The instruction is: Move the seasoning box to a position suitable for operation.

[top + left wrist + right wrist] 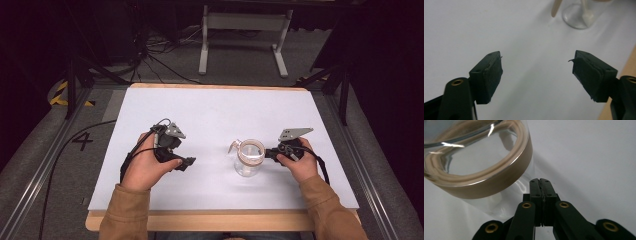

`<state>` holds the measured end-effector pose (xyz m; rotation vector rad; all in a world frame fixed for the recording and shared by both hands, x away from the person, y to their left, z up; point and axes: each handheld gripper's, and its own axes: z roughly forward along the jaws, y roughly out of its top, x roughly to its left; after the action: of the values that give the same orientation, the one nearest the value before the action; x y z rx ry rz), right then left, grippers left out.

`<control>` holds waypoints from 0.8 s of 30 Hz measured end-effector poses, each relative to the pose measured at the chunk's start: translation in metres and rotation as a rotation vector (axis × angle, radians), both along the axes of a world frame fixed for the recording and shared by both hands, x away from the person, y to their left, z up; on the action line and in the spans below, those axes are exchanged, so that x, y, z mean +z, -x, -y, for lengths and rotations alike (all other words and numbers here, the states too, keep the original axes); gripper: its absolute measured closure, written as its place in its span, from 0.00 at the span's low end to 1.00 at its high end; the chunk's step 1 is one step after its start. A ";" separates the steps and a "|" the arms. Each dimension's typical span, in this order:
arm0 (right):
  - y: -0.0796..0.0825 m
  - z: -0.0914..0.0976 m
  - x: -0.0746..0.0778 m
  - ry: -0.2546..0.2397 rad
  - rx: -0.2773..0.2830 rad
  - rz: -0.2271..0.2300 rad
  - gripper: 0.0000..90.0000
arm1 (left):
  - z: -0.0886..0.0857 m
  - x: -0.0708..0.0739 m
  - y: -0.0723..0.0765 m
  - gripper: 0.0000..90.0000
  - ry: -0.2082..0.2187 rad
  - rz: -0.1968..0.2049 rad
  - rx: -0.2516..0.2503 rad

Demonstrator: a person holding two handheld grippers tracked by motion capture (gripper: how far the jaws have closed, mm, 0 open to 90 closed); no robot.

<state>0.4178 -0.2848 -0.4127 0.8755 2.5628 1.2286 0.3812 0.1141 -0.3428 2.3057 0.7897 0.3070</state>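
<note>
Resting on the white table (210,110): left gripper (537,75) gaping wide, empty. Pressing fully together beside the glass jar (481,170): right gripper (540,181), high view blurring that.

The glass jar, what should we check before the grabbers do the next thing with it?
1. Glass jar standing upright on the white table: ok.
2. Right gripper beside the jar, jaws shut with nothing between them: not ok for grabbing.
3. Right gripper touching the glass: cannot tell.
4. Left gripper open, nothing between its jaws: ok.
5. Tan band seated around the jar's rim: ok.
6. Small spoon leaning beside the jar, clear of both grippers: ok.
</note>
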 end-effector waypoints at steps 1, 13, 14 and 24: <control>0.000 0.000 0.000 0.000 -0.001 -0.003 1.00 | 0.000 0.001 0.000 0.26 -0.017 0.028 0.008; 0.008 -0.004 0.006 0.036 0.021 0.012 1.00 | 0.002 0.000 -0.001 0.39 -0.006 -0.031 0.006; 0.010 -0.005 0.007 0.035 0.025 0.010 1.00 | 0.002 0.000 -0.001 0.39 -0.003 -0.032 0.006; 0.024 -0.008 0.013 0.079 0.047 0.009 1.00 | 0.004 -0.001 -0.004 0.40 0.002 -0.042 0.000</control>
<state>0.3942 -0.2768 -0.3996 0.7961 2.6200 1.1319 0.3853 0.1102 -0.3435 2.3168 0.8106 0.2582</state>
